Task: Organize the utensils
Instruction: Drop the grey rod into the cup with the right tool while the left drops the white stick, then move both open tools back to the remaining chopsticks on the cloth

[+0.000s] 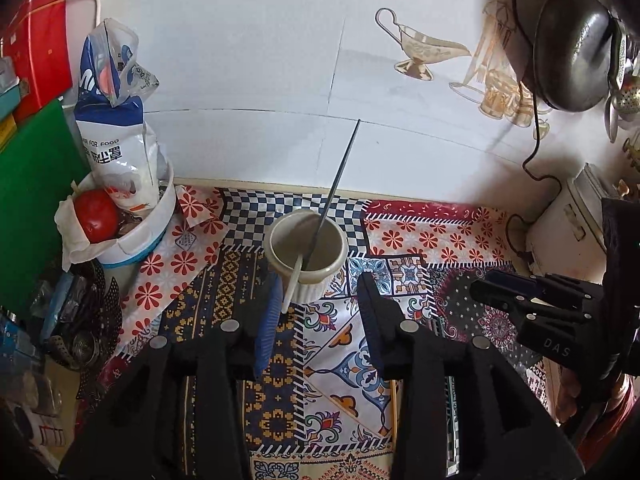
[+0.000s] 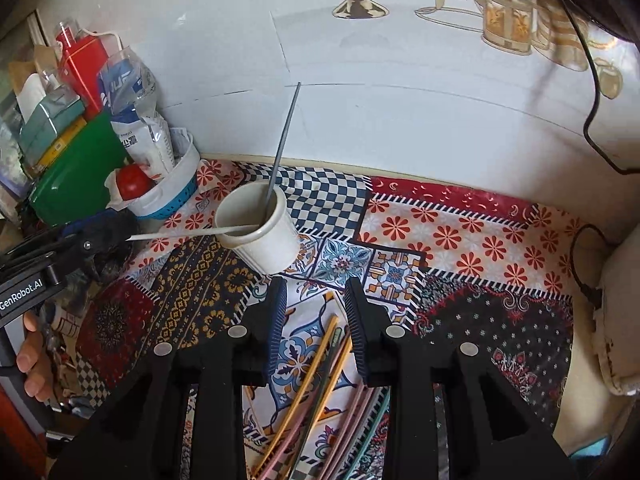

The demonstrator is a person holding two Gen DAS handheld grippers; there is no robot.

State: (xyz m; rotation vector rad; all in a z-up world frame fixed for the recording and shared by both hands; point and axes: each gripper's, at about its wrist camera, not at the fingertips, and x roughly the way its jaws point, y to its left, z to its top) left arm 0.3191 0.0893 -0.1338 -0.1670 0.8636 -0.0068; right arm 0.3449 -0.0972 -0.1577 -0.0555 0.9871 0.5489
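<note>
Nearest the right wrist camera, a loose bundle of chopsticks (image 2: 320, 392) in yellow, pink and green lies on the patterned tablecloth (image 2: 480, 248), running from the bottom edge up between the fingers of the right gripper (image 2: 316, 312), which stand spread apart above them without touching any that can be seen. In the left wrist view the left gripper (image 1: 320, 308) also has its fingers spread wide, and the end of a white utensil (image 1: 292, 284) rests just beside the blue-ribbed left finger pad (image 1: 268, 320); whether that pad actually touches it cannot be told. The utensil's far end sits inside a white ribbed cup (image 1: 306, 256) that stands on the cloth just beyond the fingertips, and its handle leans out over the near rim. A thin dark metal skewer (image 1: 340, 184) also stands in the cup, tilted toward the wall with its tip up against the pale tiles. To the left of the cup, a white tub (image 1: 136, 236) holds a red tomato (image 1: 98, 214) and a blue and white plastic bag (image 1: 116, 120), with a green board (image 1: 36, 200) beside it. Farther back, the tiled wall (image 1: 240, 60) carries a printed gravy boat design, and a dark pan (image 1: 572, 44) hangs at the upper right, a black cable (image 1: 534, 132) trailing below it
</note>
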